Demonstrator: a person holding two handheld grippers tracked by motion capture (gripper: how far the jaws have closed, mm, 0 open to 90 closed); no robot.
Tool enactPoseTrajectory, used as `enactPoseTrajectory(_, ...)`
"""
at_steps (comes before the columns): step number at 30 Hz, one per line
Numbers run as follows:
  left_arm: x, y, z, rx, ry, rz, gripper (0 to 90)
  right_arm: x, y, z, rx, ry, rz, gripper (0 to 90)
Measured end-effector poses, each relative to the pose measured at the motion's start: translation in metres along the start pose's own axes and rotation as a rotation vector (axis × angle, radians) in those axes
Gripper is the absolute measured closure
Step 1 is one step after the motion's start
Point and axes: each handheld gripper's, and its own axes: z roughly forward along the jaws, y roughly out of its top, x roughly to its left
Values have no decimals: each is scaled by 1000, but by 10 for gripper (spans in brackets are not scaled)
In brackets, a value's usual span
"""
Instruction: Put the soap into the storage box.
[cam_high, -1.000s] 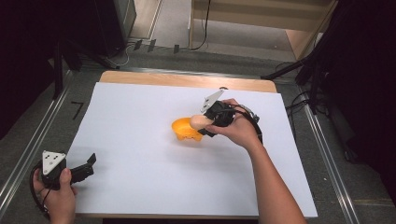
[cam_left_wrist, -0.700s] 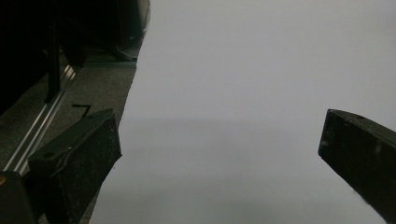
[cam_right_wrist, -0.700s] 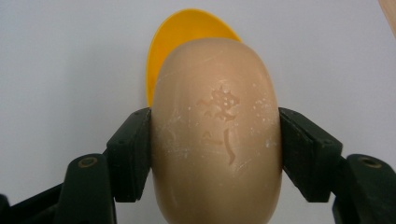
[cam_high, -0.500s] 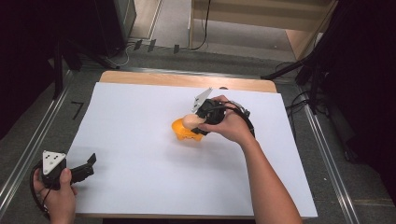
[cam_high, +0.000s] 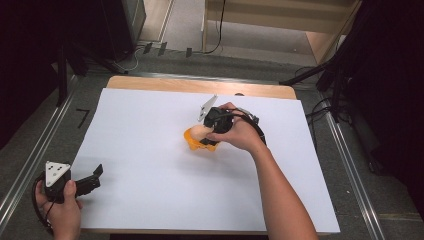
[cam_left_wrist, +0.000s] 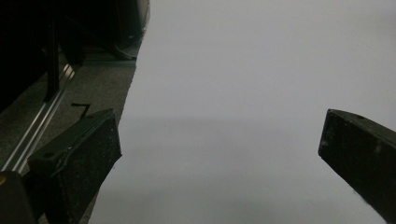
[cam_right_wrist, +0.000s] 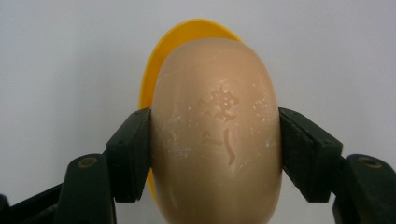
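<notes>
- The left gripper (cam_high: 92, 178) rests at the near left corner of the white-covered desk (cam_high: 150, 150), jaws wide apart, holding nothing, well apart from the work.
- The right gripper (cam_right_wrist: 215, 154), near the desk's middle, is clamped across the short axis of the beige oval soap bar (cam_right_wrist: 215, 135), directly above the round orange plastic dish (cam_high: 196, 142); the way is straight down.

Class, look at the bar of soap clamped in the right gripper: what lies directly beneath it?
A yellow dish lies beneath the bar of soap, which the right gripper clamps. Its rim shows above and left; the soap covers the rest, so contact cannot be told.
</notes>
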Motion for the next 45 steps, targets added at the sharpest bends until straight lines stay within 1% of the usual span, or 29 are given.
enactPoseTrajectory(2,0,0,0,0,-3,-3,0,-1,-1,1,-1,6,10,330)
enactPoseTrajectory(5,0,0,0,1,-3,-5,0,-3,-2,3,0,21,10,330)
enactPoseTrajectory(6,0,0,0,0,-3,-4,0,-3,-2,2,2,19,21,330)
enactPoseTrajectory(10,0,0,1,1,-2,-5,0,-7,-3,3,-8,39,35,328)
enactPoseTrajectory(11,0,0,0,1,-2,-5,0,-7,-3,2,-4,45,45,328)
enactPoseTrajectory(12,0,0,0,0,-2,-7,0,-7,-4,2,-4,47,52,327)
enactPoseTrajectory(13,1,0,0,1,-2,-6,0,-8,-4,3,-9,46,48,326)
enactPoseTrajectory(14,1,0,0,1,-2,-6,0,-7,-4,3,-6,49,59,326)
enactPoseTrajectory(18,0,0,1,1,-2,-5,0,-7,-3,3,-2,49,52,325)
enactPoseTrajectory(20,0,0,0,1,-3,-6,0,-7,-3,2,3,51,63,324)
enactPoseTrajectory(21,1,0,0,1,-3,-6,0,-7,-3,2,11,63,81,323)
enactPoseTrajectory(24,1,0,1,3,-2,-7,0,-8,-4,1,5,64,95,293)
enactPoseTrajectory(25,1,0,1,6,-2,-4,0,-8,-4,0,-7,63,96,286)
enactPoseTrajectory(28,1,0,1,7,-2,-4,0,-8,-4,-2,-4,48,102,281)
enactPoseTrajectory(30,1,0,1,5,-3,-8,0,-8,-5,-2,-2,50,96,282)
enactPoseTrajectory(31,1,0,1,4,-3,-8,0,-8,-6,-2,-2,45,107,281)
enactPoseTrajectory(34,1,0,1,3,-3,-9,0,-8,-8,-3,-11,38,104,277)
enactPoseTrajectory(35,0,0,1,2,-2,-8,0,-6,-9,-5,-11,19,118,250)
enactPoseTrajectory(36,0,0,1,2,-3,-8,0,-6,-9,-5,-18,5,114,239)
enactPoseTrajectory(37,0,0,1,2,-2,-7,0,-5,-10,-6,-23,-3,126,225)
enactPoseTrajectory(38,0,0,1,2,-2,-8,0,-4,-11,-7,-28,-12,129,212)
enactPoseTrajectory(40,0,0,1,4,-1,-7,0,-3,-14,-9,-33,-14,158,165)
enactPoseTrajectory(42,0,0,1,4,-1,-5,0,-3,-18,-11,-43,-28,187,117)
enactPoseTrajectory(43,0,0,1,5,-1,-4,0,-3,-19,-12,-57,-38,189,95)
enactPoseTrajectory(44,0,0,1,4,-1,-4,0,-3,-21,-14,-52,-45,213,70)
enactPoseTrajectory(45,0,0,1,5,-1,-3,0,-3,-22,-15,-60,-52,226,41)
